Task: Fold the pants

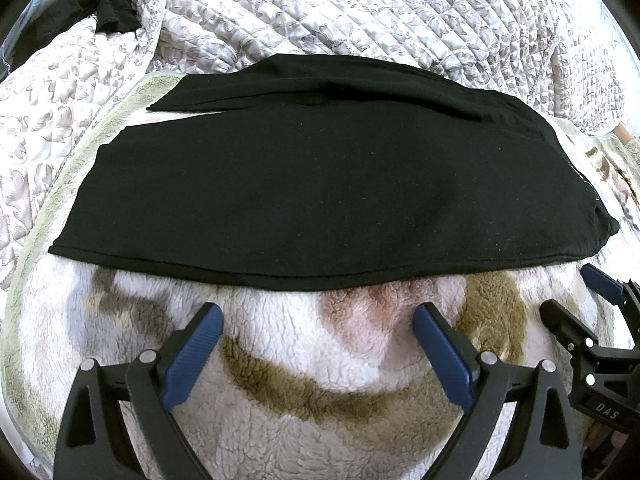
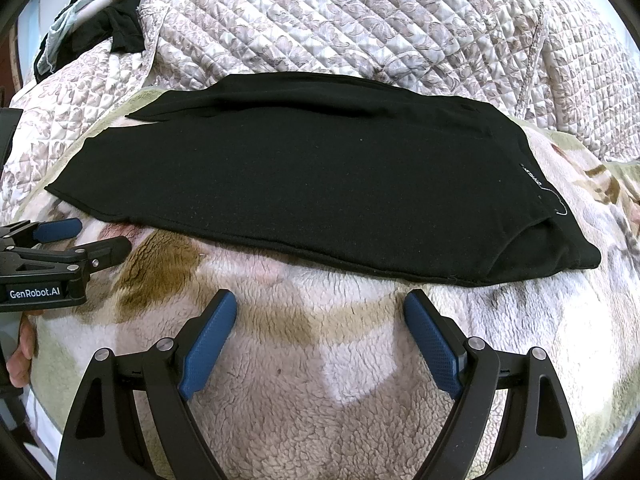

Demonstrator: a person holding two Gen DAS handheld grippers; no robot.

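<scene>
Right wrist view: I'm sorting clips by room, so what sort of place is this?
Probably a bedroom: black pants lie on a fleece blanket over a quilted bedspread, with more clothes heaped behind.

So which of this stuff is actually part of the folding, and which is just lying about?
Part of the job:
- black pants, laid flat
- left tongs, open
- right tongs, open

Just lying about:
- fleece blanket under the pants
- quilted cover behind
- dark clothes, far left corner
</scene>
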